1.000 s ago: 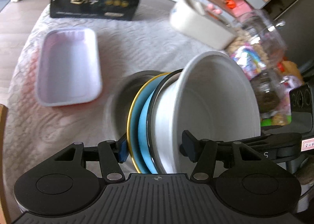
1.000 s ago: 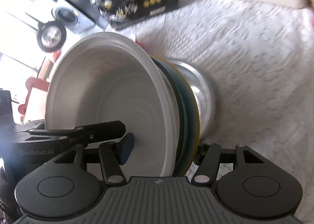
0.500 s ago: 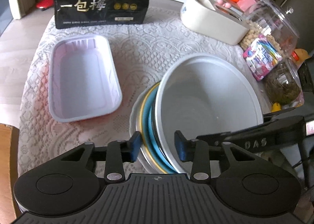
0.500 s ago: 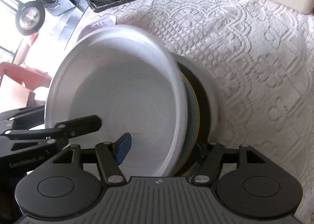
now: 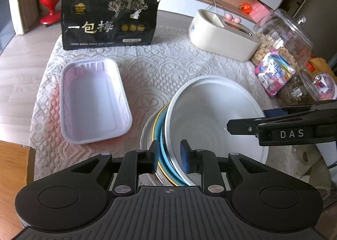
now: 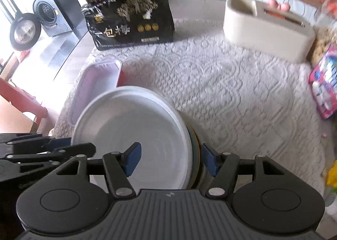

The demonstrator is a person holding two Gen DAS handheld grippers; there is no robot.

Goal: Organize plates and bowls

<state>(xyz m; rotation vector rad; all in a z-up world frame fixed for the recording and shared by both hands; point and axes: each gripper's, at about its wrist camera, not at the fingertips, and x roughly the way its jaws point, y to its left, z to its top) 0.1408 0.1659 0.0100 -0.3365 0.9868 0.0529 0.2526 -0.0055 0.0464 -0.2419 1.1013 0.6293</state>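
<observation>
Stack: white bowl (image 5: pixel 212 113) nested on a blue plate (image 5: pixel 166 164), a yellow-rimmed plate (image 5: pixel 156 128) and a steel dish (image 5: pixel 146 134), tilted, just right of the pink tray (image 5: pixel 92 101).
Left gripper (image 5: pixel 169 157): jaws just been closing, now pinching the stack's rims.
Right gripper (image 6: pixel 170 161): pads straddle the opposite rim; grip, cannot tell.
Pink tray: empty, on the lace tablecloth (image 5: pixel 164 67).
Glass jar (image 5: pixel 282 48): behind-right of the tray, packed with snacks.
</observation>
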